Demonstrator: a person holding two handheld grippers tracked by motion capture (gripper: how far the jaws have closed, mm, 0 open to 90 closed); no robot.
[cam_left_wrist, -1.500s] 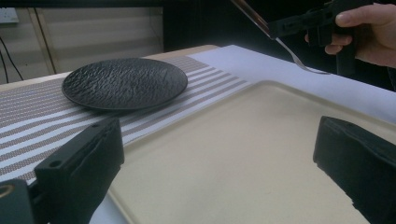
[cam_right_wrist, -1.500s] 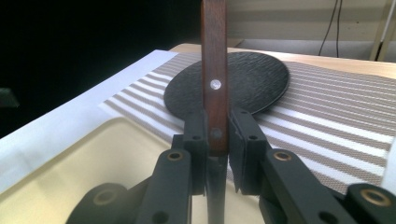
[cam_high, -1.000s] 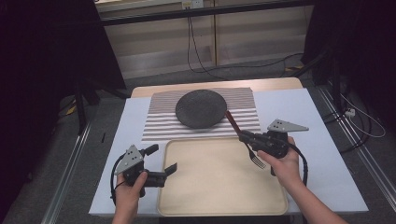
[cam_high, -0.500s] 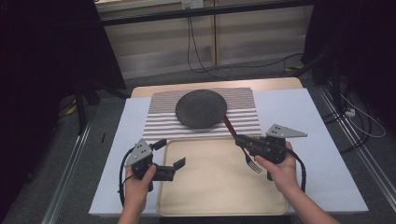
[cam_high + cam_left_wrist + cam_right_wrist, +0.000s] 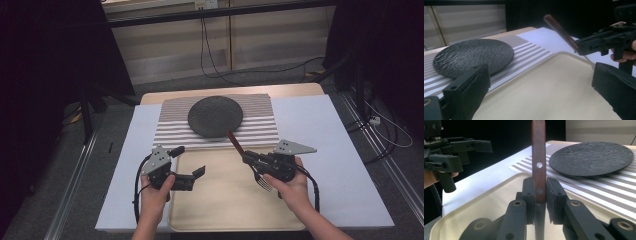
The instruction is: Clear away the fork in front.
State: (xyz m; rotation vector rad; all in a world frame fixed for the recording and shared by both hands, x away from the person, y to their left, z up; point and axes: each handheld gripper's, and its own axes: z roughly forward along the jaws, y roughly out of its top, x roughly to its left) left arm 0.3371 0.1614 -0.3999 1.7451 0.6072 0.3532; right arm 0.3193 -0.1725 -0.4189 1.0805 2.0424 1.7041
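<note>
Two grippers hover over the bare tray (image 5: 225, 200): right gripper (image 5: 250, 159) clenched on the fork (image 5: 243, 152), left gripper (image 5: 189, 164) released; rivets on the handle show in the right gripper view.

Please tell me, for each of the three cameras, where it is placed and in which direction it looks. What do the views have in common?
High view: above the person's side, looking forward and down at the tray; both hands, left gripper and right gripper show.
Left gripper view: rides the left gripper, looking between its open jaws toward the black plate and the right gripper.
Right gripper view: rides the right gripper, looking along jaws shut on the fork; the left gripper shows farther off.
All three share plate, striped mat and tray.
</note>
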